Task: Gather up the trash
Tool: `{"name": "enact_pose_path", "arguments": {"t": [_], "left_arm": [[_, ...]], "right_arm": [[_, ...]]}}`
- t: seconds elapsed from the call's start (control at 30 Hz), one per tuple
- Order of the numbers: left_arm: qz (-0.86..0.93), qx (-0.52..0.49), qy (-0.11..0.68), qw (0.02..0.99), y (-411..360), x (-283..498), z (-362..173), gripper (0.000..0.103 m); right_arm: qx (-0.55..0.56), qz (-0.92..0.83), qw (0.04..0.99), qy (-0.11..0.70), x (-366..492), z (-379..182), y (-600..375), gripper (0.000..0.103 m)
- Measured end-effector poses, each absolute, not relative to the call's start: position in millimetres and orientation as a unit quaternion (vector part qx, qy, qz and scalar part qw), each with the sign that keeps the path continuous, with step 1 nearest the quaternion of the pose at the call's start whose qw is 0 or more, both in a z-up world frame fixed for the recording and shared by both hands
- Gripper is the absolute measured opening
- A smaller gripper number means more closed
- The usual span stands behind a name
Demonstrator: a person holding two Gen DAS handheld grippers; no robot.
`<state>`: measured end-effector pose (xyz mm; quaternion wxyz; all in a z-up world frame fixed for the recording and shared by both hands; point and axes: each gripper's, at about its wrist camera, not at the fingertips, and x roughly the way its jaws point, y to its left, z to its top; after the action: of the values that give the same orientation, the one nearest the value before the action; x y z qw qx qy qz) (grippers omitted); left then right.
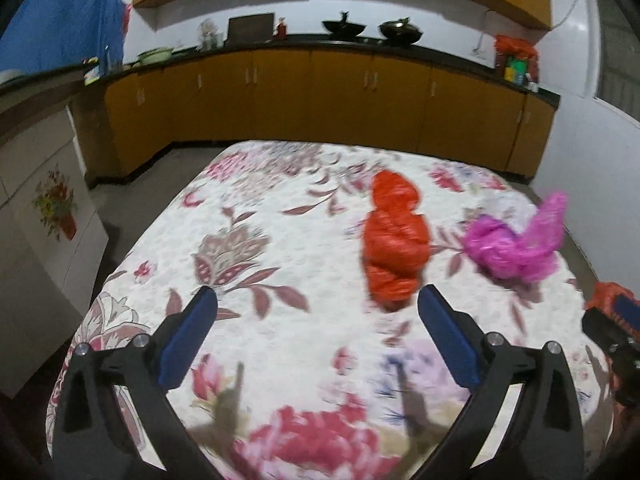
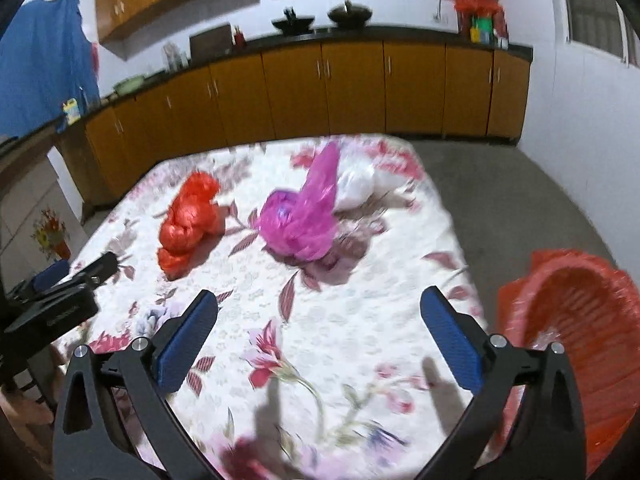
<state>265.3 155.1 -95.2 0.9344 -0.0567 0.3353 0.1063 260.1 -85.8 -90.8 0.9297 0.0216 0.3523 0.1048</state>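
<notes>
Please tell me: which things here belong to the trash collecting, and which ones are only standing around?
For the job:
- red plastic bag
- pink plastic bag
- white plastic bag
- red basket, beside the table
- left gripper and right gripper, both open

Only standing around:
- two woks on the counter
- blue cloth
- green pot

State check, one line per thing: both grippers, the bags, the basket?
Left gripper: open, empty, over the table.
Right gripper: open, empty, over the table.
Orange bag: crumpled, lying on the table, untouched.
Pink bag: crumpled, on the table, one end sticking up.
White bag: lying behind the pink bag.
Red basket: beside the table; contents not clear.
</notes>
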Motion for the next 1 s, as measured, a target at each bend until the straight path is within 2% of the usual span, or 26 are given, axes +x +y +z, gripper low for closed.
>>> {"name": "enact_pose_path", "arguments": {"t": [0.43,0.77,1.0], "left_arm": [[0.135,-0.088,0.391,0.906,204.0,307.1,-123.1,0.099],[0.132,-0.097,0.448,0.879,208.6,344.4,-141.8,0.099],[0.137,-0.071,0.461,0.874,201.7,351.9,-146.0,0.099]], "right_arm": [[-0.027,0.060,0.885,0.461,330.5,-141.0,-35.4,0.101],[-0.024,0.058,0.886,0.459,342.3,-144.2,-32.3,0.101],[-0.024,0.058,0.886,0.459,343.1,-145.3,-32.3,0.101]]}}
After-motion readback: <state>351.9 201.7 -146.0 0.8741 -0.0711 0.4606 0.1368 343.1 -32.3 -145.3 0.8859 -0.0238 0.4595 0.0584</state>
